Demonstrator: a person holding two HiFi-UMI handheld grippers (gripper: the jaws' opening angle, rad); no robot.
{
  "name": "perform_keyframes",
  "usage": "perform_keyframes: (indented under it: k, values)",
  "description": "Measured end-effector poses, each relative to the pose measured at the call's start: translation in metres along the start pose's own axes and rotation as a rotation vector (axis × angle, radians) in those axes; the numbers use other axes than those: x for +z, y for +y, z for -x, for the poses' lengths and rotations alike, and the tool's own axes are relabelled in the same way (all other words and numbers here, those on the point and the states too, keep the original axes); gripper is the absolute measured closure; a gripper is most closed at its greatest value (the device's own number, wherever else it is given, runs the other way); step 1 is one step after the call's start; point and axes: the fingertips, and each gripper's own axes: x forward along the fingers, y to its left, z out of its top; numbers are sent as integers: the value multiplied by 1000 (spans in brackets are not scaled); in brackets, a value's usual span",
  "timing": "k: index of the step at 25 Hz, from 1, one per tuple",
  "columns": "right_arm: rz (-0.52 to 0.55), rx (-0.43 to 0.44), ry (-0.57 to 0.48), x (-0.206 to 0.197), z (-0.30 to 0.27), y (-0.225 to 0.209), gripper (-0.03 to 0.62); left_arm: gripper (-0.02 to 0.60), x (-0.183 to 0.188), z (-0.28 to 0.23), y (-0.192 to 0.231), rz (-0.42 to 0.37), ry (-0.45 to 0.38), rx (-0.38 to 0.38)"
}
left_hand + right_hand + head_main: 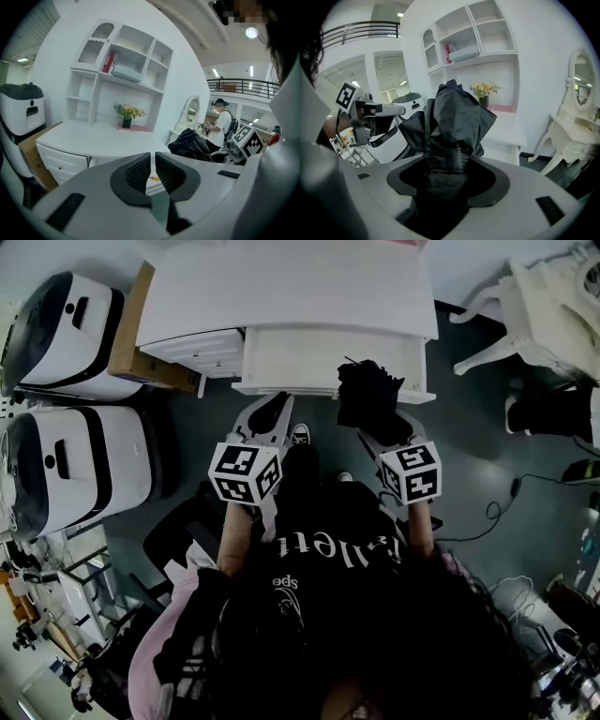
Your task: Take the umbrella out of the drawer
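Two grippers, one black folded fabric umbrella (367,392), and the right one has it.
Right gripper (447,164) jaws clamp the bundle at its strapped waist. Its long axis runs out along the jaws toward the white desk (281,287). In the head view it sits centre-right, over the front right edge of the open white drawer (291,362). Left gripper (153,171), left of centre, has its jaws nearly together on nothing. Pulling back toward the person should clear the drawer.
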Motion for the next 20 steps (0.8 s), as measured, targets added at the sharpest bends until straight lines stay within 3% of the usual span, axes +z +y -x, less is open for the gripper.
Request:
perform_keyframes:
  k: [8,20]
  values:
    - [3,30,-14,-52,58,10,315,540,-30,35,-58,26,-15,44]
    - [0,91,-56,-71,84,32,315,540,-55,64,-111,12,-17,30]
